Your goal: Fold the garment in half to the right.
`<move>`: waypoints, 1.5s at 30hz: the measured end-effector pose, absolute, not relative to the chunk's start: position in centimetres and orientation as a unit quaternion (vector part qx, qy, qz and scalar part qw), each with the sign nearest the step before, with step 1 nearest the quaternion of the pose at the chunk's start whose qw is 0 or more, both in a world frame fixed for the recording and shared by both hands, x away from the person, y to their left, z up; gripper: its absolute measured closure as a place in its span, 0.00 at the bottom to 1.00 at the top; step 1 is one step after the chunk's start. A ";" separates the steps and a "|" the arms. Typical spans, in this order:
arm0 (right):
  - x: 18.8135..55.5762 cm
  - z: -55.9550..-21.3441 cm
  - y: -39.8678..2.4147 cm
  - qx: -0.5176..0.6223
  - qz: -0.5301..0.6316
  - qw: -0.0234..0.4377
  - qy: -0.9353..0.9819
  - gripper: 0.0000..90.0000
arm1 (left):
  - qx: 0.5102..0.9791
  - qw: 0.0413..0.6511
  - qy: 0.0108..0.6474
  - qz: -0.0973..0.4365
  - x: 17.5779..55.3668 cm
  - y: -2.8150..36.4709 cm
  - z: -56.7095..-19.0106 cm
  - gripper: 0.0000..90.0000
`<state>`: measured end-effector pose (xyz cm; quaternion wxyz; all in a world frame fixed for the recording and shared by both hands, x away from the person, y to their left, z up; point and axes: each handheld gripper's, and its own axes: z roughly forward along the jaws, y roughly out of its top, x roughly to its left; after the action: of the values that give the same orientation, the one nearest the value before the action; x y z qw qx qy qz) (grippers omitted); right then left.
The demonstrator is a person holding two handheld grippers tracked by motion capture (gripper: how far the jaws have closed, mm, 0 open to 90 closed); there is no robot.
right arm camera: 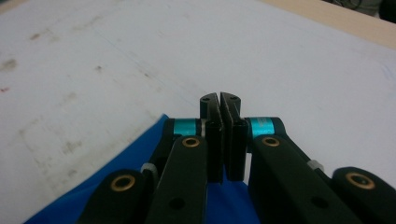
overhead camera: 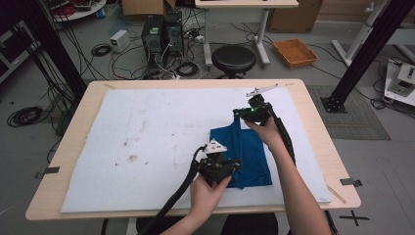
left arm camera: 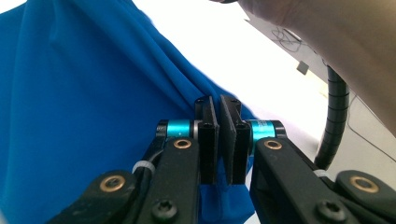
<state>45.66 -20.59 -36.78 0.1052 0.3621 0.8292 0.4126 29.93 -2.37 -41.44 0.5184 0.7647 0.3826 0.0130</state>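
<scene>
A blue cloth (overhead camera: 249, 152) lies folded on the white mat (overhead camera: 147, 142), right of the table's middle. My left gripper (overhead camera: 238, 163) is at the cloth's near left edge. In the left gripper view its jaws (left arm camera: 219, 100) stand almost together, with blue fabric (left arm camera: 93, 107) pinched low between them and draped to the left. My right gripper (overhead camera: 237, 113) is at the cloth's far left corner, which rises in a small peak to it. In the right gripper view the jaws (right arm camera: 219, 95) are shut, and the blue cloth (right arm camera: 93, 186) hangs beneath them.
The wooden table (overhead camera: 313, 127) shows as a rim around the mat, which has brown stains (overhead camera: 131, 157) at its left. Past the far edge stand a black stool (overhead camera: 233, 58), computer towers (overhead camera: 161, 32) with cables and an orange tray (overhead camera: 295, 52) on the floor.
</scene>
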 end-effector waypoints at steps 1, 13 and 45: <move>45.7 -36.9 -21.1 0.362 0.409 0.108 0.830 0.99 | 0.767 0.517 0.381 0.011 30.1 -3.0 -41.5 0.95; 46.5 -38.4 -23.8 0.383 0.355 0.129 0.843 0.99 | 0.775 0.505 0.380 -0.002 31.6 -7.8 -42.6 0.95; 33.0 -40.2 -29.8 0.474 0.437 0.157 0.748 0.63 | 0.738 0.565 0.364 0.060 29.6 7.1 -38.3 0.52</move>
<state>33.00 -29.76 -40.17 0.1567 0.4744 0.7481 0.4367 29.60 7.06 -38.26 0.5646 0.7381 0.3643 0.0602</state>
